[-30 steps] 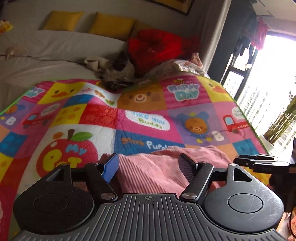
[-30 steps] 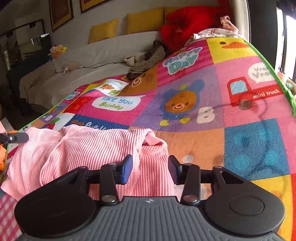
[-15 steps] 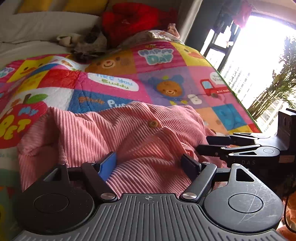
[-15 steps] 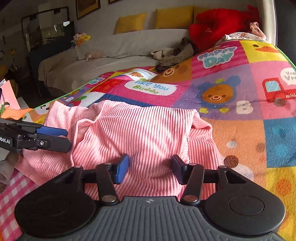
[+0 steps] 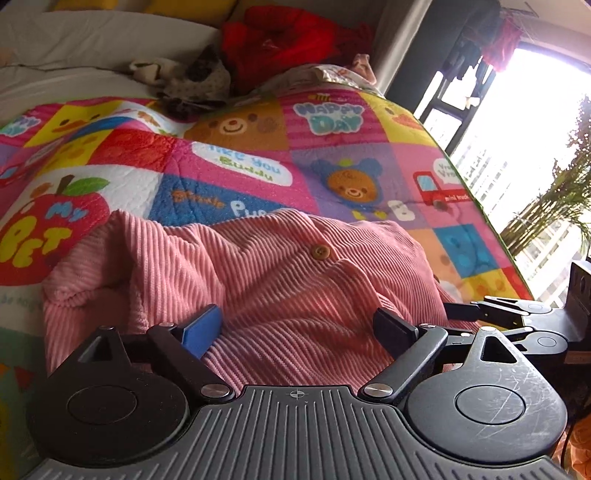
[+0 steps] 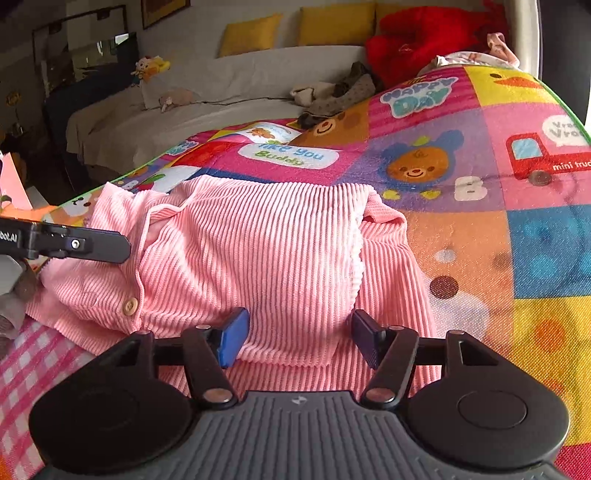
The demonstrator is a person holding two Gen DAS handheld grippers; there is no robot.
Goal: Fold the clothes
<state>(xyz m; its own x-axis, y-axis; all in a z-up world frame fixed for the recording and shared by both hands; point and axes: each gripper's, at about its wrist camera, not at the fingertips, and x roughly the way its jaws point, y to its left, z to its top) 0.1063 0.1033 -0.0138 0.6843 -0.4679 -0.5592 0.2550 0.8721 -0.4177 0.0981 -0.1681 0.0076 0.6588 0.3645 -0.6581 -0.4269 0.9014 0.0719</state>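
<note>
A pink ribbed garment (image 5: 295,266) with a tan button (image 5: 319,252) lies crumpled on the colourful play mat (image 5: 332,147). My left gripper (image 5: 297,325) hovers at its near edge, jaws wide and still opening. Cloth lies between the fingers, but the pads do not press on it. In the right wrist view the same garment (image 6: 251,251) is folded over itself, its button (image 6: 130,305) at the left. My right gripper (image 6: 300,339) stands over the near hem with jaws opening and pads clear of the cloth. Each gripper shows in the other's view: right gripper (image 5: 480,314), left gripper (image 6: 85,245).
A white sofa (image 6: 229,96) with yellow cushions (image 6: 332,22) runs behind the mat. A red heap (image 5: 280,40) and a few small garments (image 5: 192,77) lie at the mat's far end. A pink checked cloth (image 6: 33,365) sits near left. A bright window (image 5: 524,129) is right.
Both views have dipped closer to the mat. Both pairs of jaws have widened. The pink garment, bunched low in the frame a second ago, now lies spread out ahead of the fingers.
</note>
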